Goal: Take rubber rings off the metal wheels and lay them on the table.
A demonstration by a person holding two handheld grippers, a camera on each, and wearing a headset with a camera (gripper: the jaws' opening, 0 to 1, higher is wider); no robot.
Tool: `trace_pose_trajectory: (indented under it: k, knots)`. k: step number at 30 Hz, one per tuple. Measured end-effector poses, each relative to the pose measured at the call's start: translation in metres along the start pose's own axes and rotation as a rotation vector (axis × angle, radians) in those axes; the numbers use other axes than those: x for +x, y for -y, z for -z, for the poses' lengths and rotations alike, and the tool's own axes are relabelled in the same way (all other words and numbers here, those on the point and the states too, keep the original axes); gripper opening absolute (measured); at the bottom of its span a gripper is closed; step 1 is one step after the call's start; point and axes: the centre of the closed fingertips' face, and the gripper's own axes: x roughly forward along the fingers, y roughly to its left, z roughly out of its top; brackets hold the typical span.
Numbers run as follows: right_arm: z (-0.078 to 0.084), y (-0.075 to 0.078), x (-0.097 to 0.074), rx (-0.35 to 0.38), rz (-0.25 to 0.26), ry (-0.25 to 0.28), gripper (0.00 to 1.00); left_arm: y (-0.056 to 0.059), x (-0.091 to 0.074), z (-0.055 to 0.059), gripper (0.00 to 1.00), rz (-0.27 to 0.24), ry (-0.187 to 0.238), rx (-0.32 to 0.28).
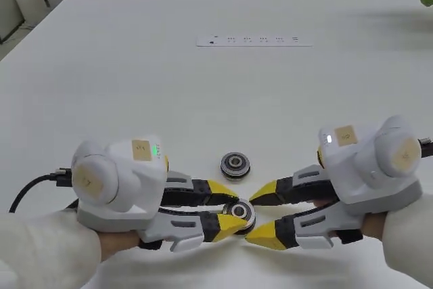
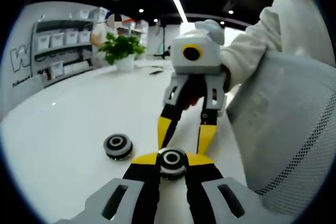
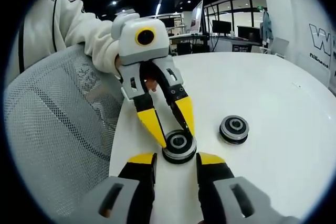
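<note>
Head view: we see the left gripper (image 1: 230,209) clamping a small round metal wheel with a black rubber ring (image 1: 241,213) near the white table's (image 1: 203,99) front edge. A second ringed wheel (image 1: 235,165) lies just beyond.
Left gripper view: the right gripper (image 2: 184,142) faces us, jaws spread.
Right gripper view: its jaws flank the clamped wheel.

- One wheel (image 1: 240,212) sits between the tips of the left hand-held gripper (image 1: 232,212) and the facing right hand-held gripper (image 1: 252,216).
- A second wheel (image 1: 235,165) lies on the worktop (image 1: 135,86) just beyond them.
- A power strip (image 1: 255,41) lies well beyond.
</note>
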Motion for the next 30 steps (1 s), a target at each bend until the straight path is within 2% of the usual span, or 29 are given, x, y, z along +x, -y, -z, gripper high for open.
trace_pose_trajectory:
  k: [5, 16, 23, 30]
  knots:
    - [-0.0002, 0.0007, 0.0002, 0.008, 0.004, 0.003, 0.26, -0.0012, 0.0006, 0.0003, 0.14, -0.005, 0.002, 0.046]
    - [0.0034, 0.0037, -0.0005, 0.015, 0.013, -0.003, 0.18, -0.0008, 0.0027, 0.0019, 0.14, 0.003, -0.003, 0.055]
    - [0.0063, 0.0058, -0.0034, -0.008, 0.011, -0.021, 0.09, -0.0005, 0.0031, 0.0019, 0.14, 0.002, -0.003, 0.057]
    - [0.0073, 0.0063, -0.0033, -0.018, 0.019, -0.040, 0.06, -0.0006, 0.0027, 0.0024, 0.14, 0.000, -0.005, 0.065]
